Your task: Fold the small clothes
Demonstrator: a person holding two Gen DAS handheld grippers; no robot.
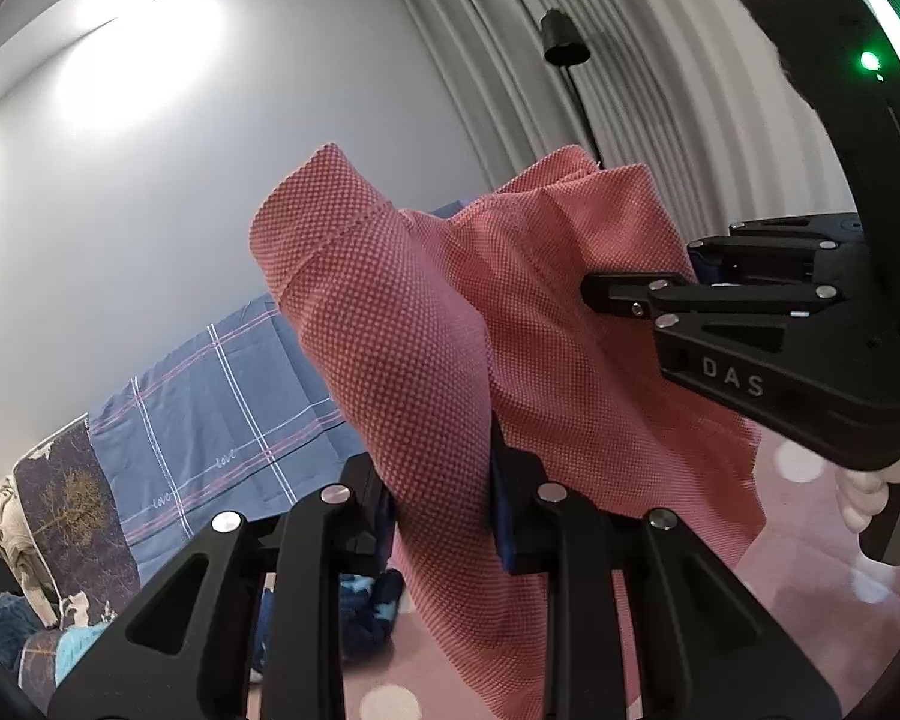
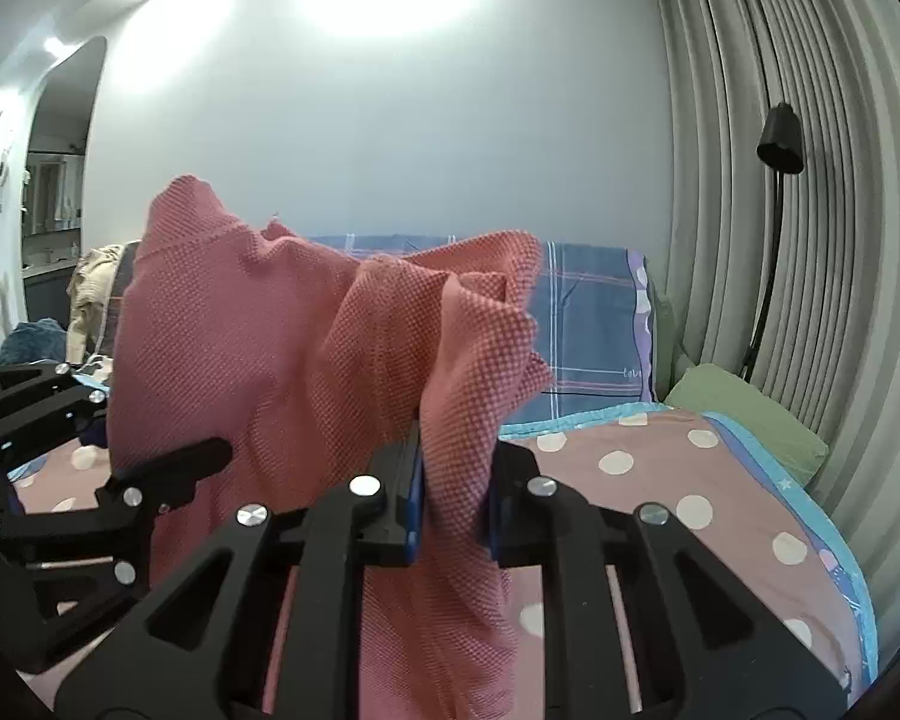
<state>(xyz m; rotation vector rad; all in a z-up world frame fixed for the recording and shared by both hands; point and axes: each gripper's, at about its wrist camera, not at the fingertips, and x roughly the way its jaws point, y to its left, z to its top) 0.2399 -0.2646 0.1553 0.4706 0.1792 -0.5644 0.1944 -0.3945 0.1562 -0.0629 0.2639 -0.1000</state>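
Note:
A small red-pink knit garment hangs in the air above the bed, held by both grippers. My left gripper is shut on one part of the cloth, which drapes over and below its jaws. My right gripper is shut on another edge of the same garment. The right gripper also shows in the left wrist view, reaching in from the right against the cloth. The left gripper shows in the right wrist view at lower left, its tip behind the cloth.
A pink bedspread with white dots lies below. A blue plaid pillow cover and a green pillow lie at the head. A black floor lamp stands by grey curtains. Other clothes lie on the bed.

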